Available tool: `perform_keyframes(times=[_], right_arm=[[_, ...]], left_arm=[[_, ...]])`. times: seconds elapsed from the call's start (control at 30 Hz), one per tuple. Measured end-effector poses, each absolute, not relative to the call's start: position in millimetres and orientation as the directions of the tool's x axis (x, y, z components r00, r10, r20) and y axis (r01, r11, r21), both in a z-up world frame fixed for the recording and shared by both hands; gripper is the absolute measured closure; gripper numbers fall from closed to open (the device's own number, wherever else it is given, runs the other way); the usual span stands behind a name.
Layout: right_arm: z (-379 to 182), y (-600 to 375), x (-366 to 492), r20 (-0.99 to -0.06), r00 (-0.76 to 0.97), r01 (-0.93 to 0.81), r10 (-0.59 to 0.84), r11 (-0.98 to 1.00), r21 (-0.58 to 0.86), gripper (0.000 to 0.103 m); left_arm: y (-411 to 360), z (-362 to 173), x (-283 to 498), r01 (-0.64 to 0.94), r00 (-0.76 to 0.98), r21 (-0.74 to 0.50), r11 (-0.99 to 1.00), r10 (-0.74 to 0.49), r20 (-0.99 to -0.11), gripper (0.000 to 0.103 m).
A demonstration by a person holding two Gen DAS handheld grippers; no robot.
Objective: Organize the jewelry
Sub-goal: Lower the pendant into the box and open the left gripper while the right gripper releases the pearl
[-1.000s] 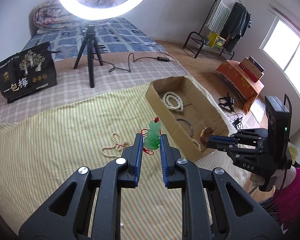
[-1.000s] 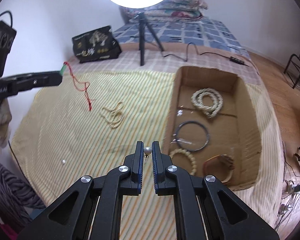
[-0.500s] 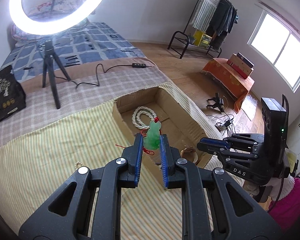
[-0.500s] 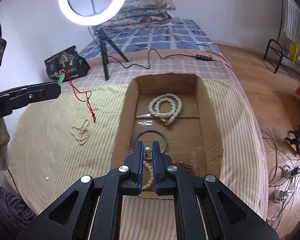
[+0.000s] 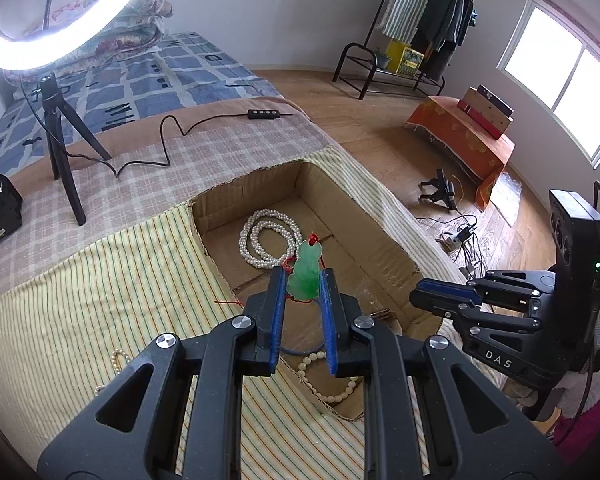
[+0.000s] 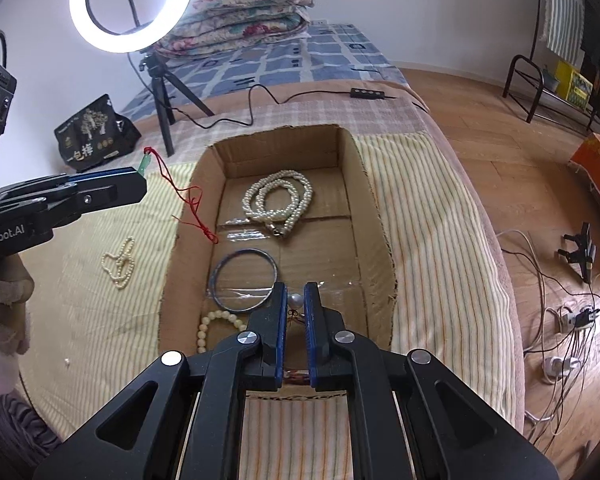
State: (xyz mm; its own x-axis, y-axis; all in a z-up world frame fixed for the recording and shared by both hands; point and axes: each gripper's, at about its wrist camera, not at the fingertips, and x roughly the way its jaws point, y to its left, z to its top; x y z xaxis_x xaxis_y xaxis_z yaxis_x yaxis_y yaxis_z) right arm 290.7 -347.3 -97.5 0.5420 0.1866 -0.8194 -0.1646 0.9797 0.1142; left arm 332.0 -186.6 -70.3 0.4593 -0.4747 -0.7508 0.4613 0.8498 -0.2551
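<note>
Left gripper [image 5: 302, 286] clamps green pendant [image 5: 306, 272] at frame centre above cardboard box [image 6: 374, 216], right gripper [image 6: 295, 300] pinches pearl earring [image 6: 296, 300] lower centre over box, pearl necklace [image 6: 278, 200] inside.

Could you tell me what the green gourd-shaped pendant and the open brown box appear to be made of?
The green gourd-shaped pendant, pinched in the left tool, looks like jade or glass: translucent, mottled green, with a polished sheen; which of the two cannot be told. The open brown box looks like plain corrugated cardboard: matte brown walls, ragged torn edges, and flaps sealed with clear shiny tape.
</note>
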Motion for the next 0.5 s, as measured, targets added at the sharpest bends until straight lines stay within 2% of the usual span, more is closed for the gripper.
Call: perform_keyframes(times=[0.23,0.27,0.33,0.47,0.5], right_arm=[[-99.0,-344.6,291.0,-0.823,0.543,-0.169,0.170,0.981,0.091,0.096],[-99.2,-343.5,290.8,-0.824,0.542,-0.171,0.166,0.982,0.085,0.093],[-98.6,-341.6,290.2,-0.822,0.546,-0.170,0.161,0.982,0.080,0.073],[-95.4,-341.1,288.7,-0.816,0.556,-0.166,0.156,0.983,0.075,0.068],[-94.9,-341.2,288.7,-0.816,0.557,-0.163,0.152,0.984,0.072,0.062]], left_arm=[[-187.1,-69.9,332.0,0.459,0.472,-0.240,0.855,-0.464,-0.750,0.087],[-186.2,-69.2,332.0,0.458,0.475,-0.237,0.857,-0.461,-0.749,0.087],[-184.3,-67.1,331.3,0.458,0.479,-0.235,0.857,-0.461,-0.747,0.088],[-180.6,-63.5,329.6,0.458,0.491,-0.223,0.861,-0.454,-0.744,0.088],[-179.2,-62.4,329.0,0.457,0.493,-0.221,0.861,-0.453,-0.743,0.088]])
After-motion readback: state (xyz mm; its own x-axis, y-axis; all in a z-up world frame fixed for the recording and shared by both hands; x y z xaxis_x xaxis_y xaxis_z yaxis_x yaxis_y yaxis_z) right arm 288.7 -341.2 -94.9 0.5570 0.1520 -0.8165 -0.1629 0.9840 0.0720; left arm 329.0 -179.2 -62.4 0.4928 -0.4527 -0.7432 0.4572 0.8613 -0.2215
